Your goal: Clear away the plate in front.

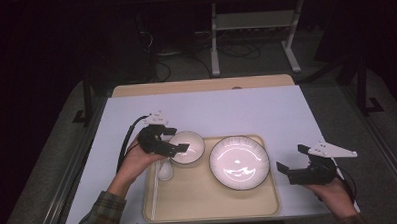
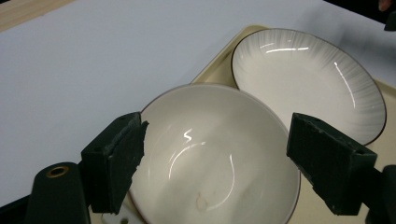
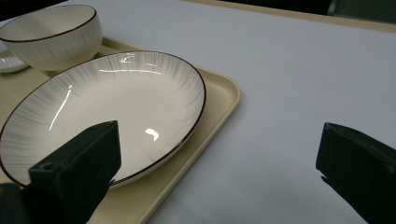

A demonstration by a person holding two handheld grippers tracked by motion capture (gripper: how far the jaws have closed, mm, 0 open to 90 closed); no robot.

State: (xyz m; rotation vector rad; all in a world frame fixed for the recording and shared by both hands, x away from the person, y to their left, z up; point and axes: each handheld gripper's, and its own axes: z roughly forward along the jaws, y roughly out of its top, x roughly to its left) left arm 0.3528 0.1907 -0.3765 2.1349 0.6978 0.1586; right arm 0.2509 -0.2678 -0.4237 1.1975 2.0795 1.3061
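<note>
The left gripper (image 1: pixel 173 140) hangs over the near-left rim of a white bowl (image 1: pixel 187 147), its jaws spread wide and pinching nothing; in the left gripper view the two black pads stand on either side of the bowl (image 2: pixel 212 158) without pressing on it. The right gripper (image 1: pixel 293 164) sits off the tray's right edge above the white sheet, jaws likewise wide apart and empty, with one pad against the plate's near rim in the right gripper view and the other over bare sheet.

Beneath it all lies the table (image 1: pixel 200 85), a pale wooden top showing as a strip at the far edge, covered by a white sheet (image 1: pixel 226 111). On the sheet's near half rests a beige tray (image 1: pixel 209 201) with a raised lip. The largest dish on it is a white plate (image 1: pixel 239 162) with fine ribbed lines and a dark rim, at the tray's far right. The bowl, also dark-rimmed, stands just left of the plate at the tray's far left corner, the two close but apart. Smallest is a white spoon (image 1: pixel 164 170), lying on the tray just near of the bowl, beside the person's left hand (image 1: pixel 138 161).
</note>
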